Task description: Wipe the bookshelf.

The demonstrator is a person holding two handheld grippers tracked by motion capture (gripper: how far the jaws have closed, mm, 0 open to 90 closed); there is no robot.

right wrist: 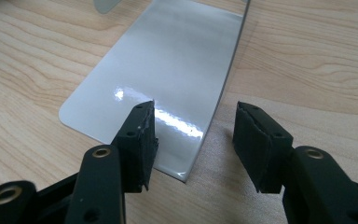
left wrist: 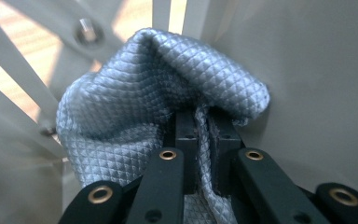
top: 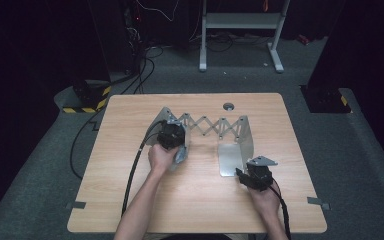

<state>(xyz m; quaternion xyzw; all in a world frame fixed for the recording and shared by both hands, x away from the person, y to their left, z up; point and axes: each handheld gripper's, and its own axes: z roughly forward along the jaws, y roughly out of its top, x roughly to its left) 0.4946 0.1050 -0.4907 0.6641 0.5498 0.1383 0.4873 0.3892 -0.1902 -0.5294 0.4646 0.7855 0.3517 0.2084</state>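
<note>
Against the rack's [top: 215, 127] left end, left gripper [left wrist: 204, 128] pinches grey cloth [left wrist: 135, 112]

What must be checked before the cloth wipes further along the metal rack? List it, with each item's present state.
1. Left gripper clamps the grey cloth: ok, jaws shut on a fold.
2. Cloth touches the rack's left end plate: ok, it is bunched against the plate.
3. Right gripper ready to steady the rack: not ok, jaws open, gripping nothing.
4. Right gripper lined up with the right end plate's flat foot: ok, the foot's edge lies between the jaws.
5. Rack lies fully on the table: ok.
6. Cloth caught in the scissor bars: cannot tell.
</note>
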